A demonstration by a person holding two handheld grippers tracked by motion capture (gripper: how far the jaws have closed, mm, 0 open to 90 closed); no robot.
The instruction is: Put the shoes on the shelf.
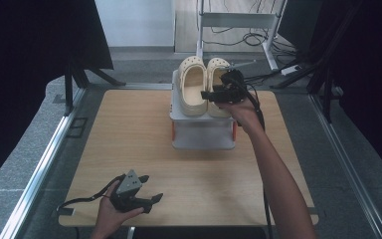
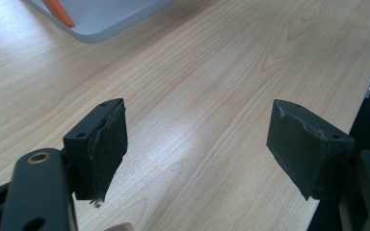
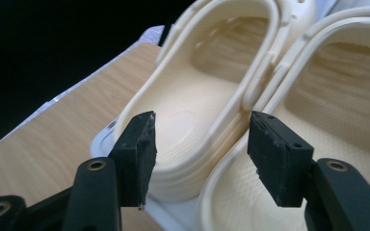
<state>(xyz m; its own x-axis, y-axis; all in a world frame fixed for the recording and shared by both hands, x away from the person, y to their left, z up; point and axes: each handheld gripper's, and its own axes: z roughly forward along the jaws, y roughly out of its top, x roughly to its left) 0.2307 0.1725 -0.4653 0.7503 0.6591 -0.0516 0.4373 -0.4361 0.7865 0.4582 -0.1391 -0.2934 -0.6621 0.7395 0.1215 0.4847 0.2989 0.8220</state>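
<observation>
- Down at the near left of the desk [image 1: 144, 144], the left hand-held gripper [image 1: 138, 195] rests low in the person's hand, jaws well apart over bare wood with nothing between them; it looks parked, out of the way.
- Centrally, toward the far edge, a grey box with orange latches [image 1: 202, 130] carries 2 cream clogs on its lid, side by side and touching, toes pointing away.
- Rightward, the right hand-held gripper [image 1: 218, 94] reaches the heel ends, jaws apart, apparently straddling the adjoining walls of the left clog [image 3: 192, 120] and right clog [image 3: 337, 115], probably lining up a grasp.
</observation>
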